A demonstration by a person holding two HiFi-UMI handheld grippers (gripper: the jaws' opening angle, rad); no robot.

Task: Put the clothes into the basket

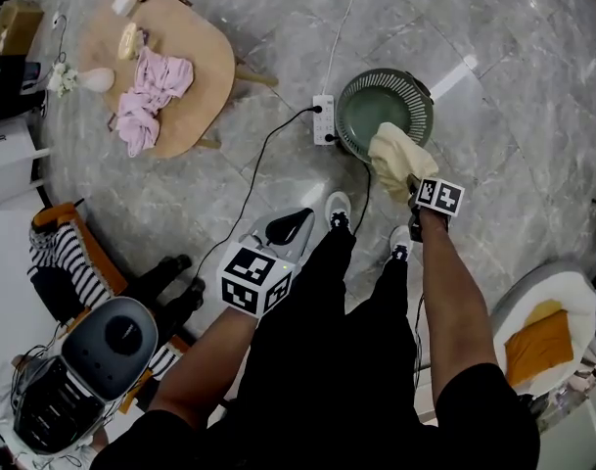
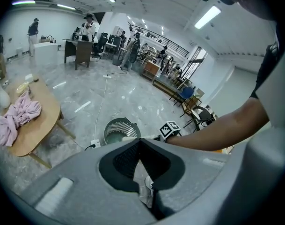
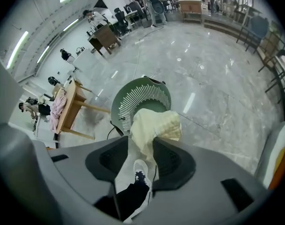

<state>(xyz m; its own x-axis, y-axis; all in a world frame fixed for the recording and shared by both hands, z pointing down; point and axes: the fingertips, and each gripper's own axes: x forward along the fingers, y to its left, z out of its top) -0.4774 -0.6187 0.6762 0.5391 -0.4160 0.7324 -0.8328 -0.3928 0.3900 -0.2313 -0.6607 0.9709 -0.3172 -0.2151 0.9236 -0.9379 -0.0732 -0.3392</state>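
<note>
A pale yellow cloth (image 1: 397, 160) hangs at the near rim of the round green basket (image 1: 348, 96) on the floor. My right gripper (image 1: 412, 189) points down at it. In the right gripper view the jaws stand apart, and the cloth (image 3: 156, 125) lies between their tips against the right-hand jaw, above the basket (image 3: 142, 100). My left gripper (image 1: 299, 215) hovers lower left of the basket, over the floor. Its jaws meet at the tips (image 2: 140, 142) with nothing in them. Pink clothes (image 1: 151, 91) lie bunched on the wooden table (image 1: 205, 57) at the upper left.
A white power strip (image 1: 324, 118) with black cables lies beside the basket. A striped garment (image 1: 58, 253) drapes a chair at the left, above a grey device (image 1: 102, 360). An orange cloth (image 1: 537, 346) lies on a white seat at the lower right. The person's shoes stand near the basket.
</note>
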